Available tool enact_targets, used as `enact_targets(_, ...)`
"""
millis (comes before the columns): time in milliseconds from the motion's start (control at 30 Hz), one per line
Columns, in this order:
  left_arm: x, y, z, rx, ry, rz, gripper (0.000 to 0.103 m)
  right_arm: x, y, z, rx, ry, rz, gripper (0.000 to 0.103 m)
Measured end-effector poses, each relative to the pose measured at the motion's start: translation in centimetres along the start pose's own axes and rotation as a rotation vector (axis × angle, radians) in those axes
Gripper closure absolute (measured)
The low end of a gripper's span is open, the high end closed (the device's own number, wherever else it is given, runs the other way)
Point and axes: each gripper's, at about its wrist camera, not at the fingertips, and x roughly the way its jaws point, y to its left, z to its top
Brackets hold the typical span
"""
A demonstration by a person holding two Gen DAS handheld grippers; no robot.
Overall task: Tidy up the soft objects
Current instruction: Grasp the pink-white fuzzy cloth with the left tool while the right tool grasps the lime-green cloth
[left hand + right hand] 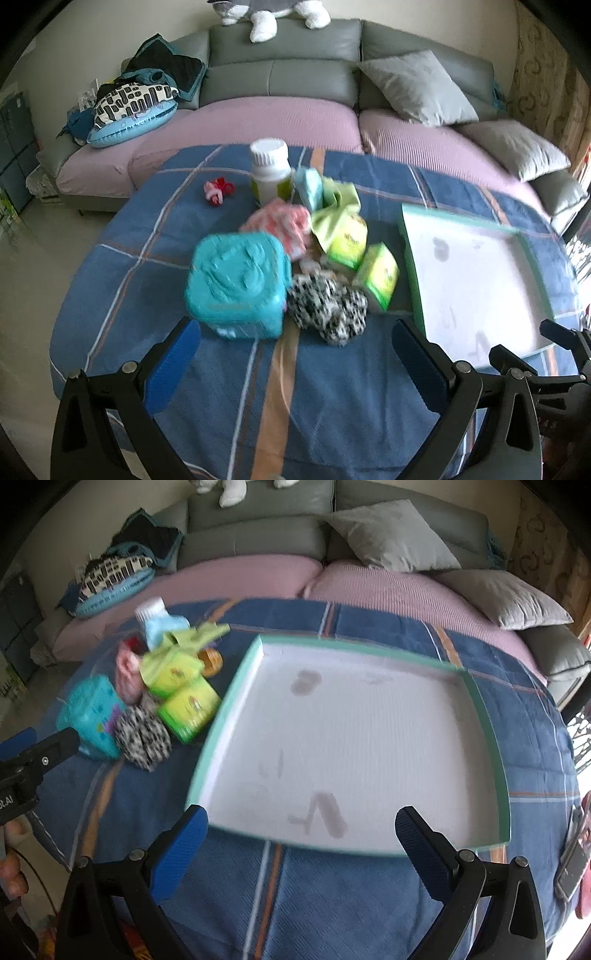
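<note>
1. Left gripper (295,354) hovers over the blue plaid tablecloth (229,406), fingers spread wide, nothing between them.
2. Right gripper (301,834) also wide apart and empty, at the near edge of the tray (508,775).
3. Tray: shallow, white inside, mint-green rim, sits right of the pile; holds nothing, only faint stains on its floor.
4. Soft items are piled on the cloth left of the tray. Teal wipes pack (236,284) is nearest the left gripper, just ahead of its left finger.
5. Black-and-white spotted fabric (327,306) touches the pack's right side.
6. Two green tissue packs (376,277) lie between the spotted fabric and the tray, close to the tray edge but apart from it.
7. Pink-white cloth (280,221) and lime-green cloth (334,210) behind, bunched together.
8. Light-blue pack (310,188) leans beside a white-capped bottle (269,170) at the back.
9. Small red-pink item (218,190) lies alone, left of the bottle.
10. Grey sofa (284,55) with cushions behind the table.
</note>
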Motion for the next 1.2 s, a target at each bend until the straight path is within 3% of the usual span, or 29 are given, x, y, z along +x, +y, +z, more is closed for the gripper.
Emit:
enact_targets(233,0.3,4.2,4.6,-0.062,-0.053,-0.029,0.000,-0.6,2.0,5.1,-0.035,-0.074,0.053,0.000)
enact_targets(433,2.3,6.3,9.2,-0.059,-0.081,-0.014,0.000,0.9,4.7,9.9,-0.064,-0.100,0.163,0.000)
enact_targets(767,8.9,5.6,11.9,0.014,0.131,-0.067,0.000,7.7,7.4,15.4,-0.062,0.012,0.297,0.006)
enact_targets(1200,13.6,4.9,11.6,0.099,0.350,-0.105,0.001,14.1,8.7,17.8,0.020,0.148,0.436,0.021)
